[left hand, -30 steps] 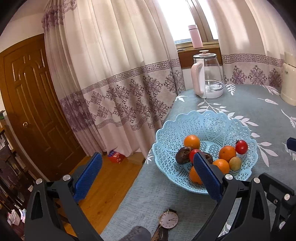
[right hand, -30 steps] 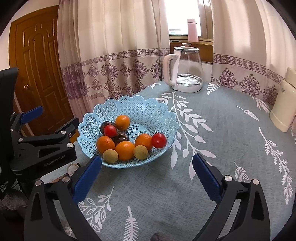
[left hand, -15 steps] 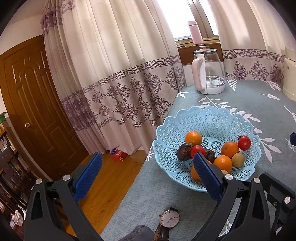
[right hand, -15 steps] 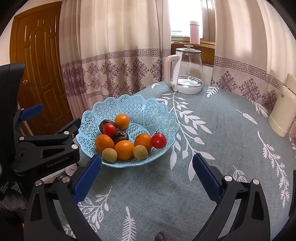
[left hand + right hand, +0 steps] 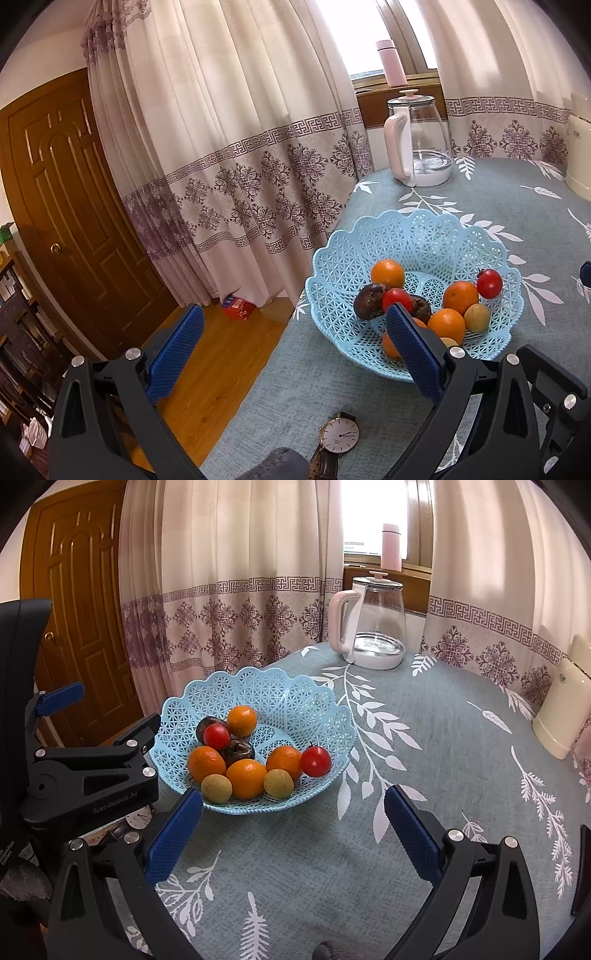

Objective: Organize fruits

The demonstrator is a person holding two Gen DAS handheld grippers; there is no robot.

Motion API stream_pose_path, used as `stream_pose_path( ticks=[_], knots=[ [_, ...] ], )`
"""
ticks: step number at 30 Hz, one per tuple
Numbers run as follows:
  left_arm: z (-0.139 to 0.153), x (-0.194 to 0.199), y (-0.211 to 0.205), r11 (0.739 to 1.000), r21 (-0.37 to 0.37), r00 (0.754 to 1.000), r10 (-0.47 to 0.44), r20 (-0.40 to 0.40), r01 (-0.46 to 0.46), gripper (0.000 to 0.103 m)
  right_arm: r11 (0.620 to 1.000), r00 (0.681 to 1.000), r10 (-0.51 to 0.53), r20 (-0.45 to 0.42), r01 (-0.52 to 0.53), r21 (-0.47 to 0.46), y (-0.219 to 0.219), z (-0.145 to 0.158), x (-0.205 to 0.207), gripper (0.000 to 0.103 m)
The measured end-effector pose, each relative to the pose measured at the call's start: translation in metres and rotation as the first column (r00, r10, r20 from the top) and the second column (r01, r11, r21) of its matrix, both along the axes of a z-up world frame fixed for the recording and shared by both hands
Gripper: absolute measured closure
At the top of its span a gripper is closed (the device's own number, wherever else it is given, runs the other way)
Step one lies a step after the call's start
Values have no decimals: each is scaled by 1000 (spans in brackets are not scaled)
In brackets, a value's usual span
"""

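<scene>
A light blue lattice basket [image 5: 303,698] [image 5: 436,236] sits near the table's left edge. It holds several oranges [image 5: 245,772] [image 5: 387,273], two red tomatoes [image 5: 315,761] [image 5: 489,283], two dark fruits [image 5: 239,750] [image 5: 367,301] and two small tan fruits [image 5: 216,788] [image 5: 476,317]. My right gripper [image 5: 293,834] is open over the cloth just in front of the basket. Lower and to the basket's left, my left gripper [image 5: 295,350] is open too, holding nothing, and its body [image 5: 88,775] shows in the right wrist view.
A wristwatch [image 5: 338,435] [image 5: 139,816] lies on the cloth by the table edge. A glass kettle with a pink handle [image 5: 373,627] stands at the back, a cream appliance [image 5: 561,709] at the right. Curtains, a wooden door [image 5: 70,206] and floor lie left.
Both grippers have drawn back slightly from the basket, so it sits a little farther off in both views. The fruit has not moved.
</scene>
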State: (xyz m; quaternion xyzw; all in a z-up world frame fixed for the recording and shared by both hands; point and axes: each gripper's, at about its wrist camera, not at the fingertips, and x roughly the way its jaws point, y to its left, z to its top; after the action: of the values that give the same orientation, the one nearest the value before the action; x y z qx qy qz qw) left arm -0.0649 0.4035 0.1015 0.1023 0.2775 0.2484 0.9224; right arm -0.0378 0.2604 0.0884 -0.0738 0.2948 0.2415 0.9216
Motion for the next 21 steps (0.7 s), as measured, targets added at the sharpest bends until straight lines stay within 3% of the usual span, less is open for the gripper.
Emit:
stream_pose_path(
  ticks=[21],
  knots=[
    [-2, 0, 0, 1000, 6, 1000, -1, -7, 1, 3, 999, 1000, -16, -10, 15, -43, 6, -3, 4, 5]
  ],
)
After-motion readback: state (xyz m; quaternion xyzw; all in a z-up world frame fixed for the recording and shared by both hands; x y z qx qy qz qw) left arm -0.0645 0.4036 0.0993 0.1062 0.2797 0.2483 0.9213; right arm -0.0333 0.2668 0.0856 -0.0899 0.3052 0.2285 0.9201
